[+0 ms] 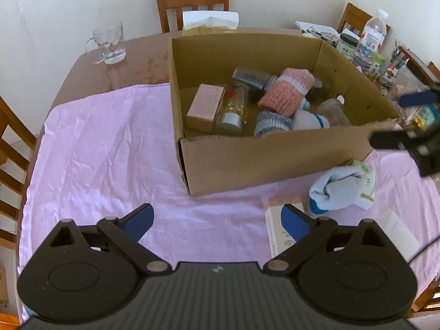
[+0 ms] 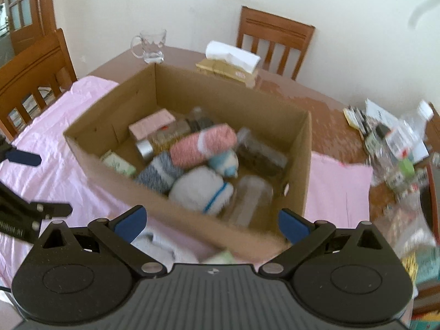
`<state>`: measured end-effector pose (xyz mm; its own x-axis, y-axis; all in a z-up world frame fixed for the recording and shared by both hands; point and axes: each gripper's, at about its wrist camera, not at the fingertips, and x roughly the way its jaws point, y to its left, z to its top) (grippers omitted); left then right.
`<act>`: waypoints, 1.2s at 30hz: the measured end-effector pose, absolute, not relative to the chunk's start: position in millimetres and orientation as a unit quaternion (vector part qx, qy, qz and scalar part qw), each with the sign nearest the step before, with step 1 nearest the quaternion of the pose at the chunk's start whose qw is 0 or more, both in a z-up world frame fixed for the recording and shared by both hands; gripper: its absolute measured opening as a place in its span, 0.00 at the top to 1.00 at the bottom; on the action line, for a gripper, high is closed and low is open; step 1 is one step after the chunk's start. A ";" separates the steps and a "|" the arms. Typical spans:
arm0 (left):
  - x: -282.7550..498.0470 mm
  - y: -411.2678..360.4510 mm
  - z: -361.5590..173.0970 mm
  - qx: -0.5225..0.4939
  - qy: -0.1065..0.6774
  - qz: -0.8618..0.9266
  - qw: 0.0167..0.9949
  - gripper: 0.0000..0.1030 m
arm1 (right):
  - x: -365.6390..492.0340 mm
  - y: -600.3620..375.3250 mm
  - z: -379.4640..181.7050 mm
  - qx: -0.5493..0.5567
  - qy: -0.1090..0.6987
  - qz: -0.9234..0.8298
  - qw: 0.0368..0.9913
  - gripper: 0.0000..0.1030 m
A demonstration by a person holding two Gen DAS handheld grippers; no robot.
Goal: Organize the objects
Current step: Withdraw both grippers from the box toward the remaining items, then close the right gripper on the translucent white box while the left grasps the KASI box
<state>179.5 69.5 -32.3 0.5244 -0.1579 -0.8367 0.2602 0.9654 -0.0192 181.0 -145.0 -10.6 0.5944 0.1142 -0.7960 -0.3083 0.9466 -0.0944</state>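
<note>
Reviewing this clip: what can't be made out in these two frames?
- Left wrist view: the printing on the pink carton is hidden partly by a fingertip of the left gripper.
- Right wrist view: motion blur smears the cardboard box near wall.
- Labels in the bottle clutter: too small.

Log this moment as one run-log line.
left gripper: open, empty, over pink cloth | right gripper: open, empty, by cardboard box | outside the box: blue sock, pink carton
</note>
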 end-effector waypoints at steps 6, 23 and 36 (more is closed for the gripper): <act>172.1 68.2 -47.6 0.044 0.485 -0.123 0.865 0.04 | 149.7 -154.1 -35.4 -0.089 0.458 0.090 0.880 0.00; 167.1 34.0 -70.3 0.071 0.506 -0.200 0.836 0.04 | 73.4 -165.4 -99.7 -0.029 0.547 0.036 0.836 0.00; 172.3 25.6 -98.0 0.110 0.528 -0.204 0.817 0.04 | 63.3 -192.7 -111.8 -0.034 0.571 -0.002 0.820 0.00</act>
<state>172.3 25.6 -98.0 0.3591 -0.2180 -0.9075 0.4497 0.8924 -0.0364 63.3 -192.7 -111.8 0.3484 -0.0433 -0.9363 -0.0352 0.9976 -0.0592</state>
